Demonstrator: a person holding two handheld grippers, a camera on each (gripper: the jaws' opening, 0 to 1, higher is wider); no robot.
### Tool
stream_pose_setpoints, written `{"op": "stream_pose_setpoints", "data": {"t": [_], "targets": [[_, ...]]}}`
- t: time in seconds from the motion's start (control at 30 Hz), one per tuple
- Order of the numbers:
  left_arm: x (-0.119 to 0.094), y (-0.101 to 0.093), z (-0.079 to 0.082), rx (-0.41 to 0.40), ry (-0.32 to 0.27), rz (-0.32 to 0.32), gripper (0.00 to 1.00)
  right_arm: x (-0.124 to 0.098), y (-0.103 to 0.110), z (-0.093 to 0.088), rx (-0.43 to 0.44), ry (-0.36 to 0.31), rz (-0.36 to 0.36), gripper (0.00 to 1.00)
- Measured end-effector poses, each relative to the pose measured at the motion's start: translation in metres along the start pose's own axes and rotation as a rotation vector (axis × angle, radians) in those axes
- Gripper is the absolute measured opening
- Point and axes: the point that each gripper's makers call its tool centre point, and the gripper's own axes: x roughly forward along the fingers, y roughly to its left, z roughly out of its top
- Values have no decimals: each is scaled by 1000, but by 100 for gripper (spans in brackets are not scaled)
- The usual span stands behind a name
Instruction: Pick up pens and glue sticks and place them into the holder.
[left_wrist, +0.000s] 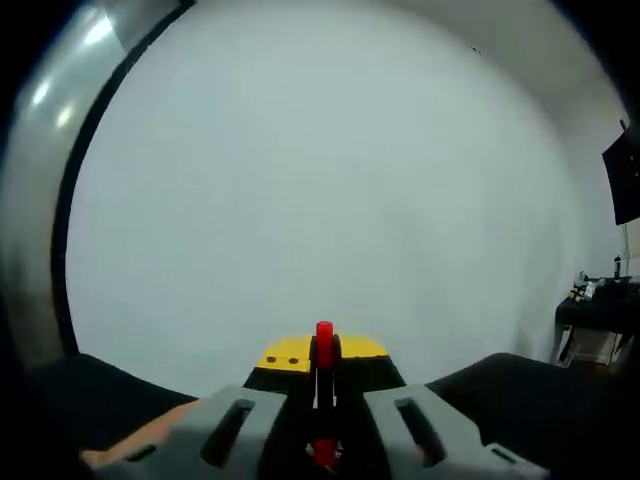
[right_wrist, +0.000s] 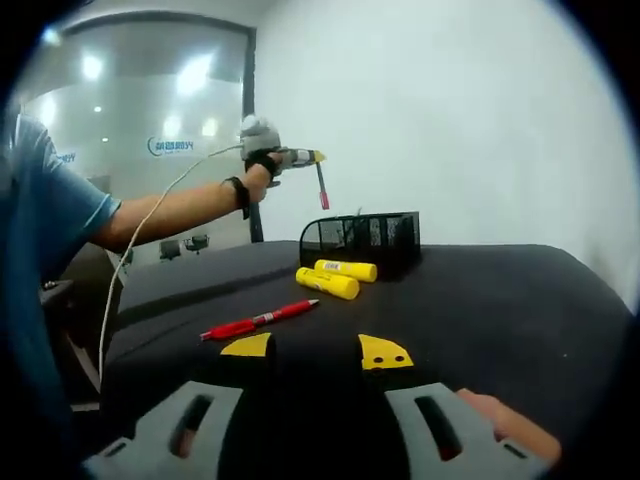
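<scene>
Above holder (right_wrist: 362, 238), left hand-held gripper (right_wrist: 300, 157) clamps pen (right_wrist: 322, 187) (clear air around)

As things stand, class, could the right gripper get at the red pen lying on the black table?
Probably yes. The right gripper is open and low over the table, and the red pen lies just ahead with nothing between them. The left gripper is held high above the holder.

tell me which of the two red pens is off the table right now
The red pen clamped in the left tool, hanging above the black mesh holder. The other red pen lies flat on the black table near the two yellow glue sticks.
</scene>
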Motion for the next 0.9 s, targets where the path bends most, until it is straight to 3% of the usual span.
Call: {"op": "stream_pose_setpoints", "data": {"t": [0.23,0.9], "targets": [[9,11,-26,-71,26,20,6,0,-4,2,23,-13,-5,27],[18,6,-74,-60,124,1,7,3,-5,-3,22,8,-2,26]]}}
